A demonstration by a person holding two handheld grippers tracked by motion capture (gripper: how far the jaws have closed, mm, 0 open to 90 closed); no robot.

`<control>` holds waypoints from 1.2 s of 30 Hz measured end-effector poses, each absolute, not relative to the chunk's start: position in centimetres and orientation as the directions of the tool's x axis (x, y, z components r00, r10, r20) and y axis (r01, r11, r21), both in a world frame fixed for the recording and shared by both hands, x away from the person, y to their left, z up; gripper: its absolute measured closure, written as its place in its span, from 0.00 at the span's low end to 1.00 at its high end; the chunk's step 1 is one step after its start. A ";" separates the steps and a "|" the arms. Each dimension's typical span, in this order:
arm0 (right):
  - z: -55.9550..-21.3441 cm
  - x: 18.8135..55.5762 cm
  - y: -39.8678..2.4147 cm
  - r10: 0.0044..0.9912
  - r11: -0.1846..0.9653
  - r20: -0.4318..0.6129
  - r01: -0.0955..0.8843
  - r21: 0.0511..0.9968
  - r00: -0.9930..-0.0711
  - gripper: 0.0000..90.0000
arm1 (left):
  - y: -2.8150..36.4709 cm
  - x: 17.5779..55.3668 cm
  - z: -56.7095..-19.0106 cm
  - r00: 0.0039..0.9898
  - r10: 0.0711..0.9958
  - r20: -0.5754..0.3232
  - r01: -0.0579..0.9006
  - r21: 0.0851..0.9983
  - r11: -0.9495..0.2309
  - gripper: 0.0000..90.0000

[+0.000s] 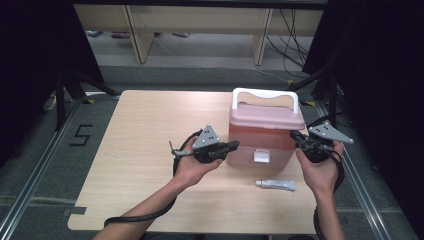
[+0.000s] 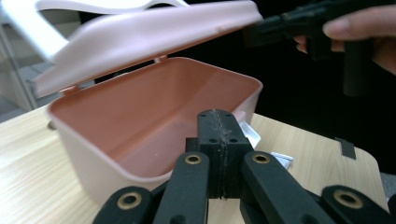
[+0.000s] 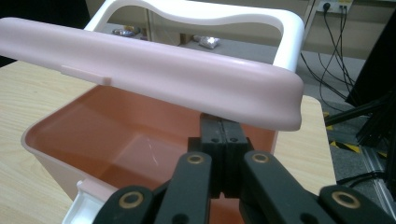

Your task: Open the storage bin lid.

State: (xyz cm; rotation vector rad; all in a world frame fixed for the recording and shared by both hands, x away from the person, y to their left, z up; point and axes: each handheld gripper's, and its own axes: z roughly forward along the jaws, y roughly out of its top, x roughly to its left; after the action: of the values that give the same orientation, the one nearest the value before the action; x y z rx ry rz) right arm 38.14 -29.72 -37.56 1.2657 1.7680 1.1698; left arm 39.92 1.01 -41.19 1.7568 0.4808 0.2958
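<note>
My left gripper (image 1: pixel 234 145) is clenched on nothing: in the left gripper view its two black jaws meet flush just at the near rim of the pink cooler box (image 1: pixel 261 135), and I see nothing between them. In the high view it sits against the box's left side, and my left hand (image 1: pixel 192 167) hides much of its body.

My right gripper (image 1: pixel 295 135) is clenched too. In the right gripper view its jaws (image 3: pixel 223 135) are pressed together with their tips tucked under the edge of the raised lid (image 3: pixel 154 70), which cuts the very tips off from sight, so I cannot tell whether they actually touch the lid's underside. From the high view it sits at the box's right side, under my right hand (image 1: pixel 320 170).

The box stands on the worktop (image 1: pixel 145 145) toward its right edge, about midway between the near and far edges. Its lid is tilted up, the white handle (image 1: pixel 265 95) above it. The inside looks bare pink as far as I can see; the near floor is hidden behind my jaws in both gripper views.

A small white tube (image 1: pixel 276 185) lies on the worktop just in front of the box, near the near edge; its print is too small to read.
</note>
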 end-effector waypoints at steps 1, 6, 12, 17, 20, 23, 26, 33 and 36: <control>-37.5 38.2 -29.7 0.949 0.133 -0.013 0.361 0.923 -0.315 1.00 | 0.7 39.8 -41.4 0.884 0.465 -0.048 0.153 0.970 -0.190 1.00; -37.3 38.4 -29.8 0.946 0.146 -0.028 0.348 0.926 -0.322 1.00 | -0.5 39.8 -42.6 0.891 0.453 -0.034 0.146 0.966 -0.215 1.00; -37.3 38.5 -29.6 0.950 0.111 0.011 0.369 0.923 -0.312 1.00 | -2.0 40.1 -44.0 0.906 0.423 -0.008 0.118 0.965 -0.235 1.00; -37.3 38.7 -29.6 0.949 0.130 -0.011 0.359 0.924 -0.315 1.00 | -3.6 40.2 -44.8 0.918 0.395 0.026 0.082 0.964 -0.254 0.99; -37.2 38.8 -29.6 0.949 0.120 0.001 0.364 0.924 -0.316 1.00 | -4.5 40.2 -45.1 0.922 0.385 0.039 0.069 0.962 -0.263 0.99; -37.0 38.9 -29.7 0.947 0.131 -0.010 0.358 0.924 -0.321 1.00 | -5.2 40.3 -45.2 0.925 0.375 0.065 0.041 0.963 -0.268 0.99; -36.9 39.0 -29.8 0.947 0.151 -0.033 0.351 0.924 -0.320 1.00 | -5.8 40.3 -45.2 0.925 0.372 0.081 0.027 0.961 -0.275 0.99; -36.8 39.2 -29.8 0.946 0.147 -0.029 0.344 0.927 -0.324 1.00 | -6.6 40.7 -45.8 0.919 0.379 0.106 0.014 0.953 -0.302 0.99; -36.9 39.2 -29.7 0.945 0.133 -0.010 0.353 0.926 -0.328 1.00 | -6.9 40.7 -46.1 0.919 0.377 0.119 0.004 0.950 -0.311 0.99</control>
State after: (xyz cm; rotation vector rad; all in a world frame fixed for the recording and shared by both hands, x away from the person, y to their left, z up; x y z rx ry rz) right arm 39.25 -29.66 -36.87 1.2539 1.7759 1.1845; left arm 40.69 -6.92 -46.12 1.8580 0.2811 0.3801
